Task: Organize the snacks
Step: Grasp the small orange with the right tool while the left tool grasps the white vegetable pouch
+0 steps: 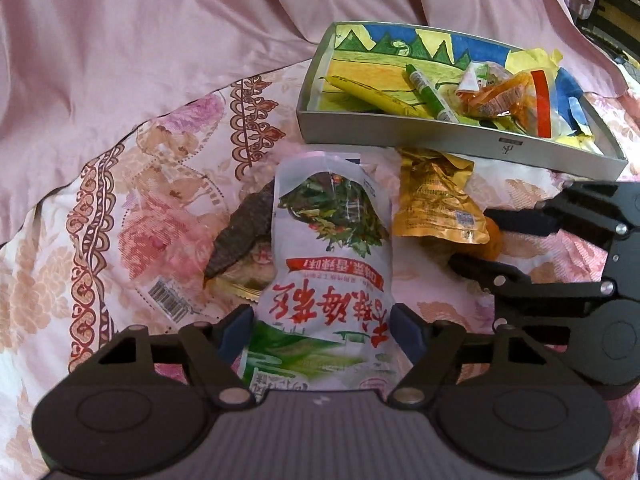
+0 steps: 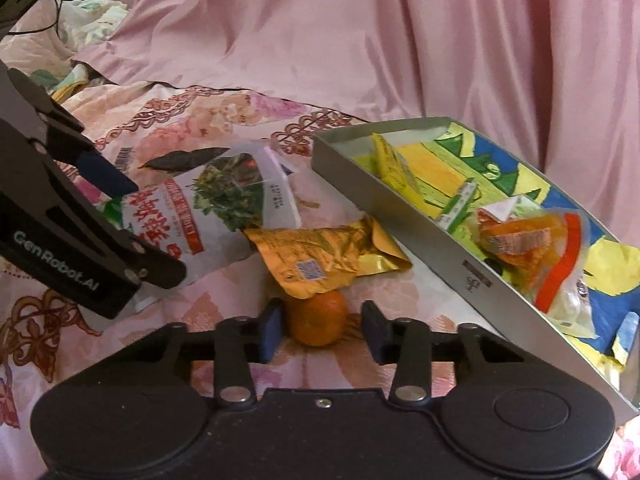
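Left wrist view: the left gripper straddles the white snack bag, pads at its edges (pressing or not, I cannot tell). The bag's near end is cut off under the claw. Ahead and to the right sits the grey tray.

Right wrist view: the right gripper brackets the orange, left pad touching and right pad just clear. The gold pouch hides its top, and the tray wall runs close on the right.
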